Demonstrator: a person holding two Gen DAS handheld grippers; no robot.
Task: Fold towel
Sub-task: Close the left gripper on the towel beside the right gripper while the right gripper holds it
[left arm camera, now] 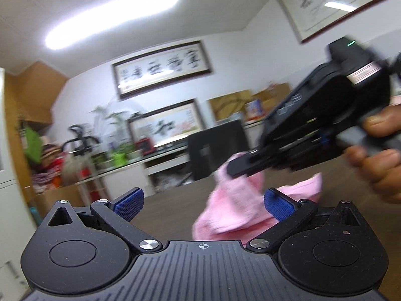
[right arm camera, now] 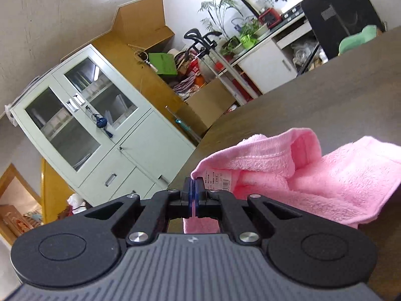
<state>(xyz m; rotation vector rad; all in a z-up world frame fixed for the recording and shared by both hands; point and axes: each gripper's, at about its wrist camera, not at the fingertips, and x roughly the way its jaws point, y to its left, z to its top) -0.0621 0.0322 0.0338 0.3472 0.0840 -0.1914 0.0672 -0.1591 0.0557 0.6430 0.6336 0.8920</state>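
Observation:
A pink towel (right arm camera: pixel 333 175) lies crumpled on the brown table (right arm camera: pixel 325 95), one corner lifted. My right gripper (right arm camera: pixel 192 188) is shut on that corner, near a white label, and pink cloth shows below the pads. In the left wrist view the same towel (left arm camera: pixel 225 215) hangs from the right gripper (left arm camera: pixel 235 169), which comes in from the right in a person's hand (left arm camera: pixel 381 165). My left gripper (left arm camera: pixel 204 204) is open, its blue pads (left arm camera: pixel 129 204) wide apart. The towel is just ahead of it, beside the right pad, and nothing is pinched between the pads.
A black chair (left arm camera: pixel 216 148) stands behind the table's far edge. A white cabinet (right arm camera: pixel 100 130), cardboard boxes (right arm camera: pixel 208 100), plants (right arm camera: pixel 245 35) and shelves line the walls beyond. The table edge (right arm camera: pixel 208 135) runs close to the towel's left side.

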